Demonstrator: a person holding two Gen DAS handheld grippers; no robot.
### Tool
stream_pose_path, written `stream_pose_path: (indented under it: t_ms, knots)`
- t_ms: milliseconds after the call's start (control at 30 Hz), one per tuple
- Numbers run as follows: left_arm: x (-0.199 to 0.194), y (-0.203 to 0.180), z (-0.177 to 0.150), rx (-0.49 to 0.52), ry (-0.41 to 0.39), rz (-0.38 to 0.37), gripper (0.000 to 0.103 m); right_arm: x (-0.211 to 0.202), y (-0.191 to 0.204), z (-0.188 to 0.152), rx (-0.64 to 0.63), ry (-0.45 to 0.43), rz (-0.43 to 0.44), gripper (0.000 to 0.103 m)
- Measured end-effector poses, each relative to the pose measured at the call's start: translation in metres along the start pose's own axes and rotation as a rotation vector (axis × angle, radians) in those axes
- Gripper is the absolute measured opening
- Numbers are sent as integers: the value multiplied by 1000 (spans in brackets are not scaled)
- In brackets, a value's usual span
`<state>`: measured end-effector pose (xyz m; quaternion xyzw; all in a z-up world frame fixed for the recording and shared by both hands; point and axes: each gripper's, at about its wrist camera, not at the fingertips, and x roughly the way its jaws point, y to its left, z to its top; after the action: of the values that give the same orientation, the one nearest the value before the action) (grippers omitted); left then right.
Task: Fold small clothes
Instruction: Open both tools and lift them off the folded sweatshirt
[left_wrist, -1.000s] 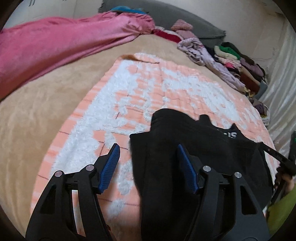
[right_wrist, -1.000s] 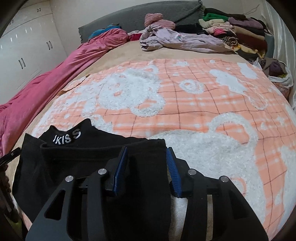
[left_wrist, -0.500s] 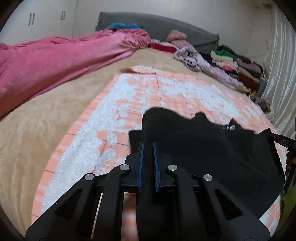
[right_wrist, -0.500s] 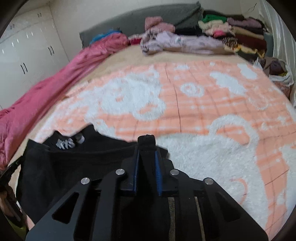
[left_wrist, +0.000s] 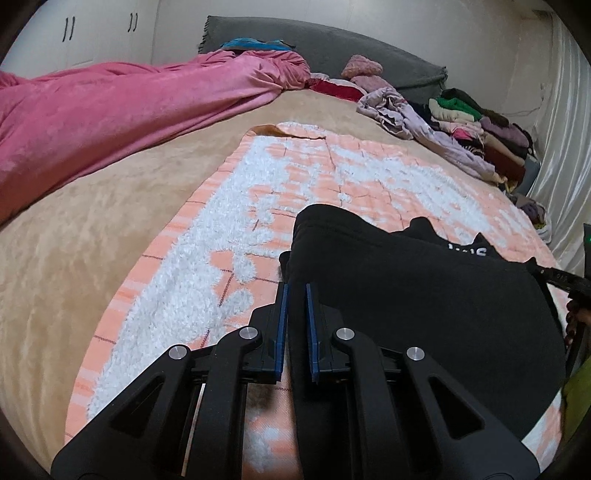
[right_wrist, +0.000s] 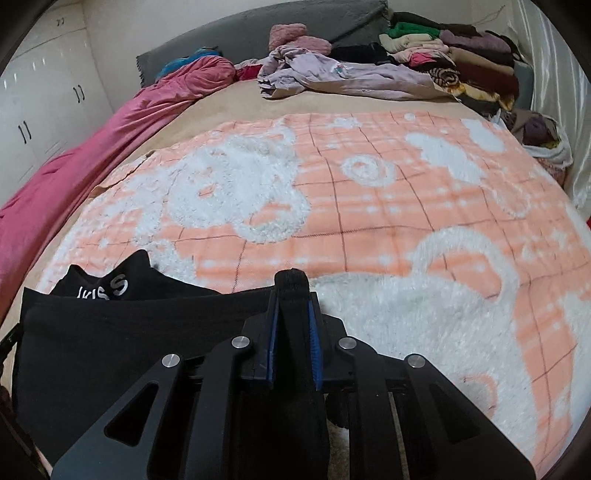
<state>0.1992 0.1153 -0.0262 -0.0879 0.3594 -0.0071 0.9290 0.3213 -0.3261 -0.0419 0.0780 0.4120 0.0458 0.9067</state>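
Observation:
A small black garment (left_wrist: 424, 295) with white lettering lies at the near edge of an orange-and-white fleece blanket (left_wrist: 314, 177). My left gripper (left_wrist: 295, 291) is shut on the garment's left edge, black cloth pinched between its blue pads. In the right wrist view the same black garment (right_wrist: 110, 339) spreads to the left, its white letters facing up. My right gripper (right_wrist: 291, 299) is shut on its right corner, and a fold of cloth sticks up past the fingertips. The other gripper's tip (left_wrist: 561, 277) shows at the right edge of the left wrist view.
A pink quilt (left_wrist: 110, 110) runs along the bed's left side on a beige cover (left_wrist: 92, 240). A lilac garment (right_wrist: 332, 77) and a stack of folded clothes (right_wrist: 461, 55) lie at the far end by a grey headboard (left_wrist: 332, 40). White wardrobes (right_wrist: 37, 110) stand left, a curtain right.
Both grippers went from open around the black garment's edges to shut on it. The pinched edges have lifted a little and the garment has bunched between them.

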Motion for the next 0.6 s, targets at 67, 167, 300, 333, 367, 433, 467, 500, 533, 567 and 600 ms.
stream_pose_path:
  t_ms: [67,167,300,333,367,433,467,500,533,567,600]
  knots:
    - [2,0,-1,2,4,4,4,0,1,0,-5,-2,-6,14]
    - [1,0,-2,0,3,10,9,0,4,-1,-20,-4,-24,15]
    - [-4,3,-1,-20,-3,-4,10,-6,3,-3,-9,-23,-23,19]
    - [-5,4,-1,-23,-3,-6,10,-7,2,-3,-5,-25,-26,21]
    - [-5,4,0,-24,-3,-8,10,-9,2,-3,0,-28,-29,23]
    - [-6,4,0,-23,-6,-8,11,-12,1,-3,4,-35,-37,29]
    - [-8,4,0,-22,-8,-9,13,-14,1,-3,5,-39,-41,31]
    - [-9,4,0,-21,-10,-8,13,-17,1,-3,9,-44,-42,37]
    - [-10,4,0,-21,-14,-8,14,-19,1,-4,13,-48,-38,47]
    - [-11,4,0,-20,-16,-8,14,-22,1,-4,17,-53,-34,52]
    - [-12,5,0,-19,-18,-8,15,-26,1,-6,18,-62,-31,58]
